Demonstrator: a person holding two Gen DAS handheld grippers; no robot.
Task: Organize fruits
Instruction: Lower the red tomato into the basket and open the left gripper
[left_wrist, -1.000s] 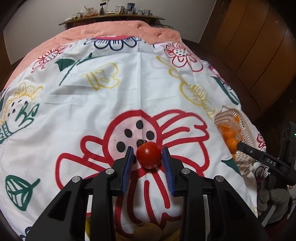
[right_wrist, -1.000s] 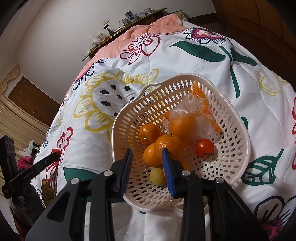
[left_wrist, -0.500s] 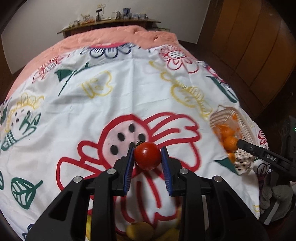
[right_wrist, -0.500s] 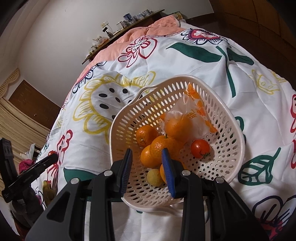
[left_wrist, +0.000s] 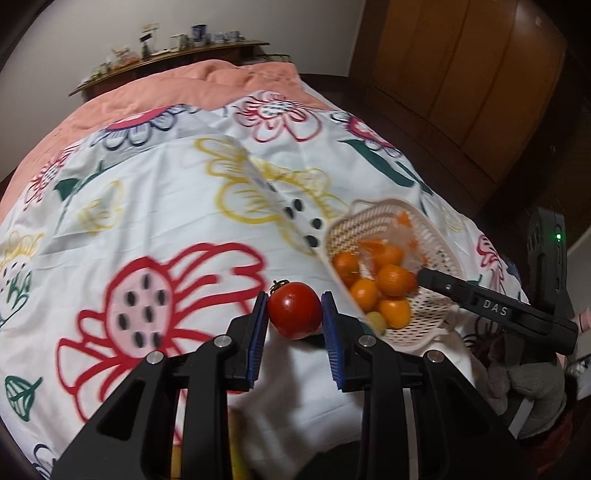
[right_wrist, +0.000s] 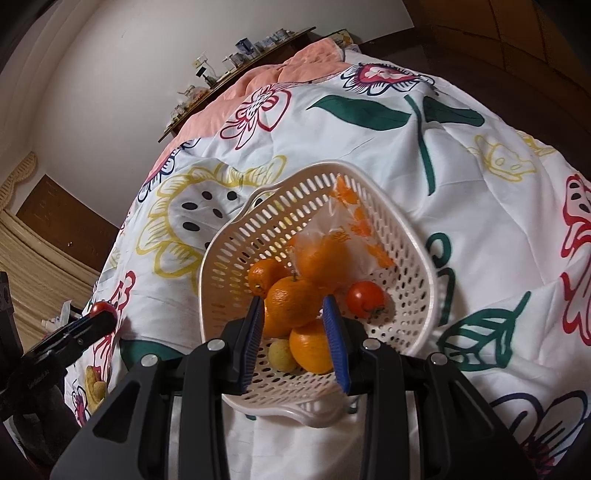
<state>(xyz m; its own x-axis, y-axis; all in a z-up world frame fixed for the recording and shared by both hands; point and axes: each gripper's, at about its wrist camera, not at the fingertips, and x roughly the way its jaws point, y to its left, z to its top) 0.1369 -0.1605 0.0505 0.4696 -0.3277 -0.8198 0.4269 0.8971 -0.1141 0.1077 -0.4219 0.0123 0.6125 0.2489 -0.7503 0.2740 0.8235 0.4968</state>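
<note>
My left gripper (left_wrist: 294, 309) is shut on a red tomato (left_wrist: 294, 310) and holds it above the bed, just left of the white basket (left_wrist: 436, 240). The basket (right_wrist: 243, 243) holds several oranges (right_wrist: 291, 301), a second tomato (right_wrist: 365, 298), a small yellow-green fruit (right_wrist: 282, 355) and a plastic bag with an orange in it (right_wrist: 332, 240). My right gripper (right_wrist: 295, 314) is open, its fingers over the basket's near side with nothing gripped. It shows in the left wrist view (left_wrist: 480, 302) over the basket. The left gripper with the tomato shows at the left of the right wrist view (right_wrist: 99, 314).
The bed is covered with a white flower-print quilt (left_wrist: 155, 206) and a pink blanket (left_wrist: 207, 85) at the far end. Yellowish fruits (right_wrist: 94, 384) lie on the quilt at the left. A wooden wardrobe (left_wrist: 461, 74) stands on the right. A shelf of small items (left_wrist: 170, 40) runs along the back wall.
My left gripper closed on the tomato, lifted it and carried it right toward the basket. The right gripper has moved in slightly over the basket.
</note>
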